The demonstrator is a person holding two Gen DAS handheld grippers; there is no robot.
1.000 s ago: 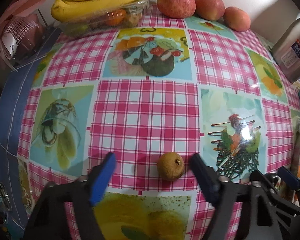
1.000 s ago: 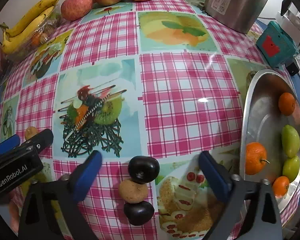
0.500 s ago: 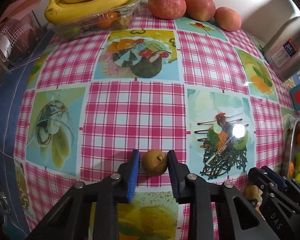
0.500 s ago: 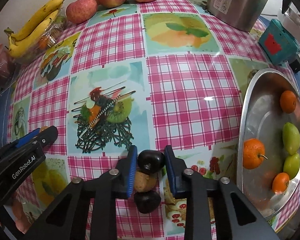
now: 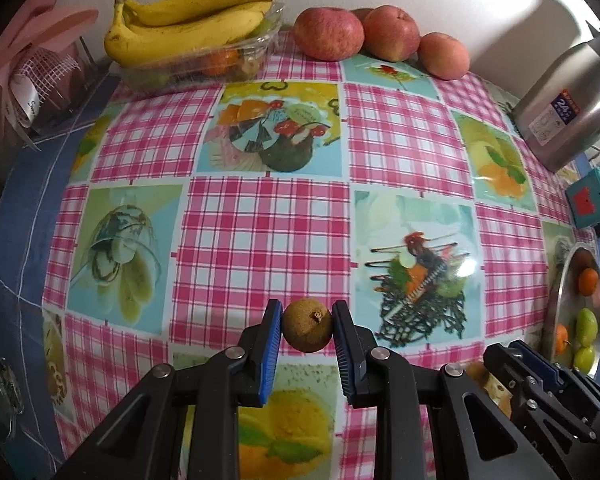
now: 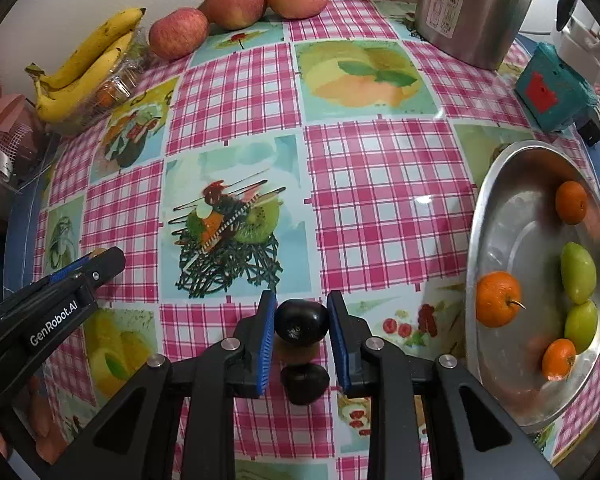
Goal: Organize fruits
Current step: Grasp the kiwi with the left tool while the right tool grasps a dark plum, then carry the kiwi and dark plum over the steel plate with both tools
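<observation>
My left gripper (image 5: 307, 330) is shut on a small brown round fruit (image 5: 307, 330) and holds it just above the checked tablecloth. My right gripper (image 6: 301, 322) is shut on a dark plum (image 6: 301, 322). Below it a second dark plum (image 6: 304, 383) lies on the cloth, with a brown fruit (image 6: 300, 354) mostly hidden between them. A metal bowl (image 6: 499, 240) at the right holds oranges (image 6: 498, 299) and green fruits (image 6: 578, 267). The left gripper also shows in the right wrist view (image 6: 100, 264).
Bananas (image 5: 188, 28) lie on a clear plastic tray (image 5: 236, 60) at the back left. Three apples (image 5: 327, 32) line the back wall. A steel kettle (image 6: 471, 8) and a teal box (image 6: 551, 92) stand at the back right. The table's blue edge (image 5: 16, 220) runs along the left.
Both grippers went from wide open to shut, the left on the brown fruit and the right on the upper dark plum, and both fruits have risen slightly off the cloth.
</observation>
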